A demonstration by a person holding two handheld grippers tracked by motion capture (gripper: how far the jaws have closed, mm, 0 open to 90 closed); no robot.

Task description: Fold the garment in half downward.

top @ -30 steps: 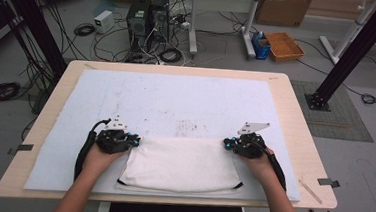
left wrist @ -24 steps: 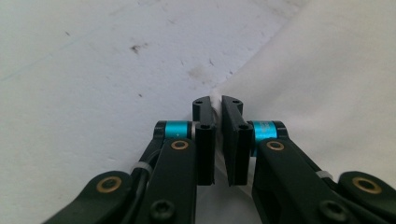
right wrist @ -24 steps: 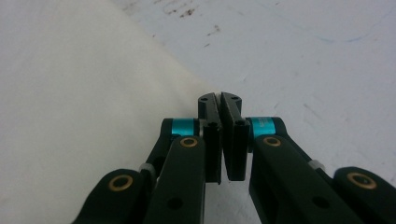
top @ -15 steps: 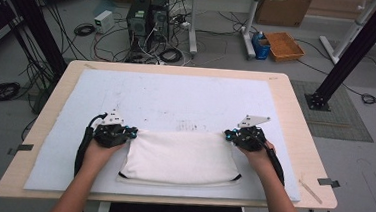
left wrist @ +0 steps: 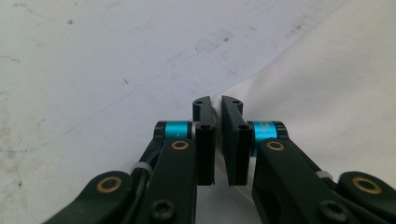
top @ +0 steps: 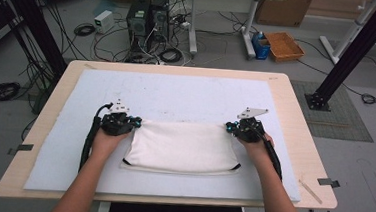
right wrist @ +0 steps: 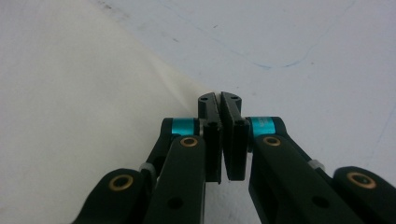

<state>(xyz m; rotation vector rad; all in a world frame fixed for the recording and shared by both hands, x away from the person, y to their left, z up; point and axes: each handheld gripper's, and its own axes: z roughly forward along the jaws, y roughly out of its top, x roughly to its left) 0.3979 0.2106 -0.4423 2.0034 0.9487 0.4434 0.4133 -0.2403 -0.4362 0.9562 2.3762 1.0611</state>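
While both hands sit low in the centre of the high view, I'm reading the biggest thing first: the wooden table (top: 296, 101) with its white mat (top: 187, 93) spread nearly edge to edge. On the mat, lower centre of frame, lies the white cloth (top: 183, 147), folded flat, dark trim peeking at its near corners.

My left gripper (top: 118, 123) is at the cloth's upper left corner, my right gripper (top: 244, 128) at its upper right corner. In the left gripper view the left gripper (left wrist: 217, 106) has its jaws pinched nearly together with a sliver of white fabric edge caught between them. In the right gripper view the right gripper (right wrist: 219, 100) is likewise clamped on the cloth corner, jaws almost touching.

Now the risks, as I judge them. Each bite is thin, right at the hem, so a sharp lift could pull a corner free. I can't tell how many layers each jaw holds; catching one layer alone would let the fold open and sag. Uneven hand speed would skew the cloth, and dragging low could rumple it against the mat.
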